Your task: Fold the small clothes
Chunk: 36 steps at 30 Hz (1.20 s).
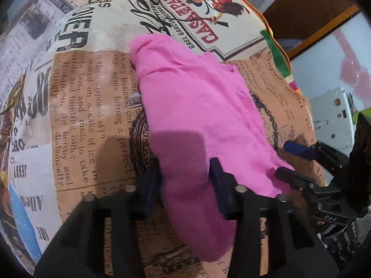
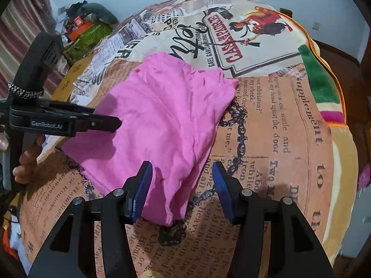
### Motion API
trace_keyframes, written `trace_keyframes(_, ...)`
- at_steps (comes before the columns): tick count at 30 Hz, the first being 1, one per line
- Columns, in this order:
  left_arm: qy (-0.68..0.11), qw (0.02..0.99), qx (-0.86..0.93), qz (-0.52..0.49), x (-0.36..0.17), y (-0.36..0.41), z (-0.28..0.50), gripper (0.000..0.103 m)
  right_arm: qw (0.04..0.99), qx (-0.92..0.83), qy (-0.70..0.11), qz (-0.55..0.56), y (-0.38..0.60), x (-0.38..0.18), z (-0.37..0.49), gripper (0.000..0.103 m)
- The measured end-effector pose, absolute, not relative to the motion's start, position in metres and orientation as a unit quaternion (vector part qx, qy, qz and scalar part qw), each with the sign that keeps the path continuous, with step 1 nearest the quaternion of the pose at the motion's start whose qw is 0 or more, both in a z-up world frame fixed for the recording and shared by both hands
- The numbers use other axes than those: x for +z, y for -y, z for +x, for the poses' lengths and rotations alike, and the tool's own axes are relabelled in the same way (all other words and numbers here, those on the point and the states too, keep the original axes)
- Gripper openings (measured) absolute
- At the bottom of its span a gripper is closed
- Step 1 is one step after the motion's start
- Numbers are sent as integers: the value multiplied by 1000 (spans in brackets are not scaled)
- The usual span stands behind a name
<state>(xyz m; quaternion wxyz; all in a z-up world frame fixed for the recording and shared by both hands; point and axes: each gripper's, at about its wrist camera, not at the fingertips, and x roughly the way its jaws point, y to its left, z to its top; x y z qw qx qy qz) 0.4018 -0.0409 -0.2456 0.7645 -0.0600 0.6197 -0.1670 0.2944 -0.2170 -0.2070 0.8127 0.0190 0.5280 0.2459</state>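
A small pink garment (image 1: 192, 106) lies crumpled on a newspaper-print blanket (image 1: 88, 120). My left gripper (image 1: 185, 180) is open, its jaws straddling the garment's near edge, cloth between them. In the right wrist view the same pink garment (image 2: 162, 120) lies ahead. My right gripper (image 2: 182, 185) is open with its blue-padded jaws on either side of the garment's near corner. The left gripper (image 2: 102, 120) shows at the garment's left side there, and the right gripper (image 1: 292, 162) shows at the garment's right side in the left wrist view.
The blanket (image 2: 278, 139) covers a raised soft surface with a green and orange border (image 2: 322, 83) at right. Clutter with an orange box (image 2: 78, 27) lies far left. A white device (image 1: 334, 120) and wooden furniture (image 1: 308, 11) stand at right.
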Motion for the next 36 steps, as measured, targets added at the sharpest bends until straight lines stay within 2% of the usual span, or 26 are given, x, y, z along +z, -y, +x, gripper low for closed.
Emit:
trace_keyframes(3,-607,774,-168,-58,-238,32,394,26,817,243,-523,24,218,-201,293,50)
trace_keyframes(13,-593,789,-144,-64,-210,-35,324,26,809,275,-519,22,177,-194,288,50)
trace_keyframes(15,-587,795,-142,-56,-205,-43,314,30,807,286,-517,22,161,-193,287,50)
trace_keyframes(16,-584,798,-138,-48,-204,-45,313,40,806,289,-516,25,156,-193,288,50)
trace_keyframes(18,-571,811,-125,-28,-198,-46,313,49,807,291,-512,29,146,-192,290,50)
trace_keyframes(21,-559,820,-124,-20,-189,-45,324,53,815,280,-506,34,141,-192,298,59)
trace_keyframes(22,-556,821,-125,-20,-189,-43,329,58,817,273,-506,43,142,-194,303,62)
trace_keyframes(24,-550,826,-126,-22,-189,-41,344,64,816,264,-511,56,144,-198,311,63)
trace_keyframes(34,-594,785,-145,-99,-237,-41,407,64,769,266,-573,97,147,-241,342,63)
trace_keyframes(35,-599,778,-151,-112,-243,-42,410,63,772,271,-567,94,145,-241,342,61)
trace_keyframes(36,-603,772,-157,-123,-248,-41,411,57,772,277,-565,93,144,-241,341,59)
